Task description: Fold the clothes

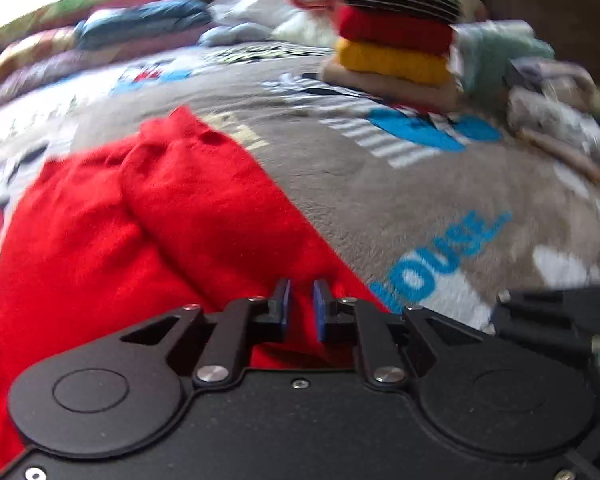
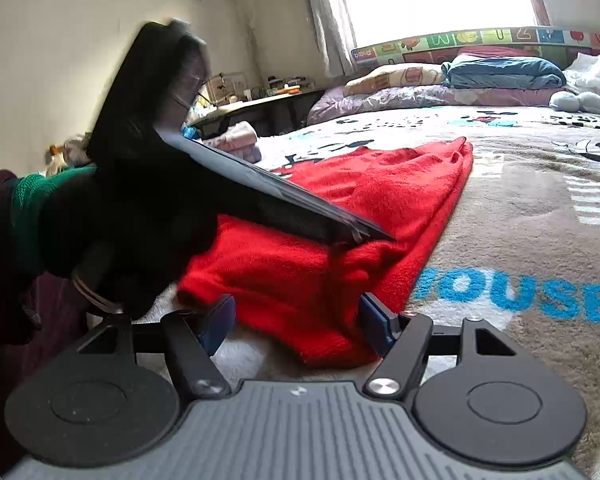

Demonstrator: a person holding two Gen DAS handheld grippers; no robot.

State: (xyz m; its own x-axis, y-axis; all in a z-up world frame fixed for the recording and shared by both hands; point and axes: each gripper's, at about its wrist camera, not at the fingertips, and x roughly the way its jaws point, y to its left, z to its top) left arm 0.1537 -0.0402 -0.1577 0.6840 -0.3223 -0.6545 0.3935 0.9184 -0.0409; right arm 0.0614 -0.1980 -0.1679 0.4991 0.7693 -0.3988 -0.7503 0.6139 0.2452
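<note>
A red knit garment point(image 1: 140, 220) lies partly folded on the grey printed blanket point(image 1: 360, 184). In the left wrist view my left gripper point(image 1: 302, 308) has its blue pads drawn close, pinching a fold of this garment near its right edge. The right wrist view shows the same garment point(image 2: 380, 192) and, from the side, the left gripper point(image 2: 360, 238) with the cloth bunched at its tip. My right gripper point(image 2: 298, 324) is open wide, and the garment's near corner lies between its blue pads point(image 2: 376, 326). Whether they touch the cloth cannot be told.
A stack of folded clothes point(image 1: 396, 40) stands at the back right, with a loose pile of clothes point(image 1: 540, 92) beside it. Pillows and quilts point(image 2: 500, 74) lie near the window. A gloved hand with a green cuff point(image 2: 28, 208) holds the left gripper. A low table point(image 2: 260, 104) stands beyond the bed.
</note>
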